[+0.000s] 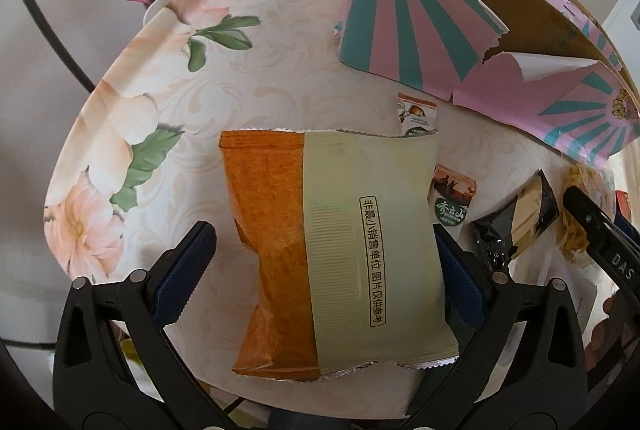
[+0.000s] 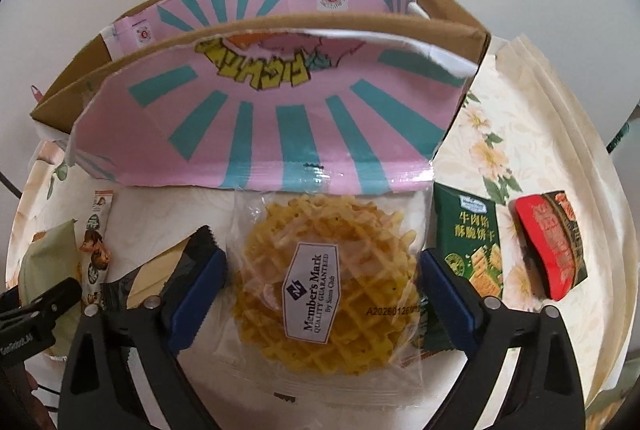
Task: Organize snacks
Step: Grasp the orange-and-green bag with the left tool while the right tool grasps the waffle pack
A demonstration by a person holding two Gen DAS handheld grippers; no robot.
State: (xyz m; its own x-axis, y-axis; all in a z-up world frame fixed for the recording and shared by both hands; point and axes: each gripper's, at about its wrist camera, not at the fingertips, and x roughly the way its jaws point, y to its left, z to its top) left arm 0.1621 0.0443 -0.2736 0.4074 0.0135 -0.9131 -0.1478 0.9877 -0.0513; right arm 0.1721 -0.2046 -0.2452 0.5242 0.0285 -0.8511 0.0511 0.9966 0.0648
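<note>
In the left wrist view, the left gripper (image 1: 320,266) straddles an orange and pale green snack packet (image 1: 340,250) that lies flat in the centre of the frame on a round table with a floral cloth (image 1: 132,133). Its jaws stand apart: the left pad is clear of the packet's orange edge, while the right pad sits just beside the green edge, and whether it touches I cannot tell. Two small sachets (image 1: 416,113) peek out from behind the packet's right side, and a black and gold packet (image 1: 516,226) lies at the right. A pink and teal cardboard box (image 1: 460,29) with open flaps fills the upper right.

In the right wrist view, the right gripper (image 2: 320,294) frames a clear bag holding a yellow lattice waffle crisp (image 2: 320,286), labelled Member's Mark, at centre frame just below the box's front flap (image 2: 260,125). The jaws are spread wide on either side of the bag, their pads at its edges without visibly squeezing it. A green cracker packet (image 2: 472,230) lies to the right of the bag, and a red packet (image 2: 552,250) farther right. The left gripper's finger shows at the lower left edge.
</note>
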